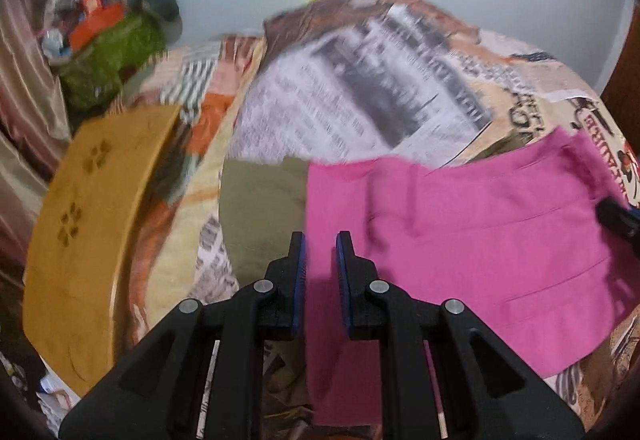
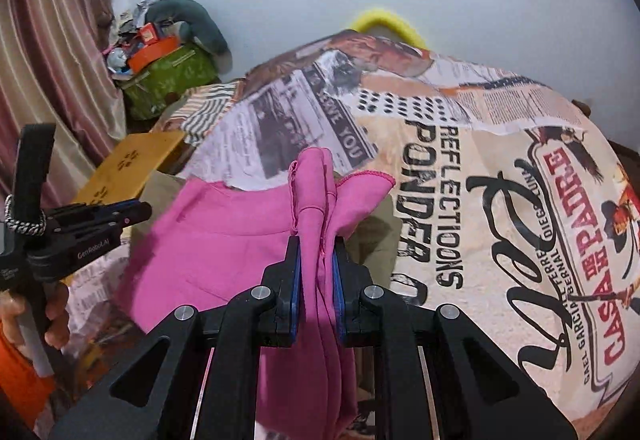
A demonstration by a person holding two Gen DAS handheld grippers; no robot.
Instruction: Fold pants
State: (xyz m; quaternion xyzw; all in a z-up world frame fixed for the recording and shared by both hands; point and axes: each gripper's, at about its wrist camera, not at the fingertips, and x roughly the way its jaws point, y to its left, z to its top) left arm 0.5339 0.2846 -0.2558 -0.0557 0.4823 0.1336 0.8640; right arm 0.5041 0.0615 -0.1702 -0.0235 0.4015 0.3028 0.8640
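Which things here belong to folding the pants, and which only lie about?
Belong to the job:
pink pants
left gripper
right gripper
printed bedcover

Only lying about:
yellow board
green bag
olive cloth

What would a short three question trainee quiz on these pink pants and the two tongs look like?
1. True or false: the right tongs are shut on a bunched part of the pink pants.
2. Which colour is the garment lying under the pants? A) olive B) white C) navy
3. Fill in: the flat board left of the printed bedspread is ____ coloured.

Key: 1 true. 2 A, the olive garment. 3 mustard yellow. Note: the left tongs also pinch the pants at an edge.
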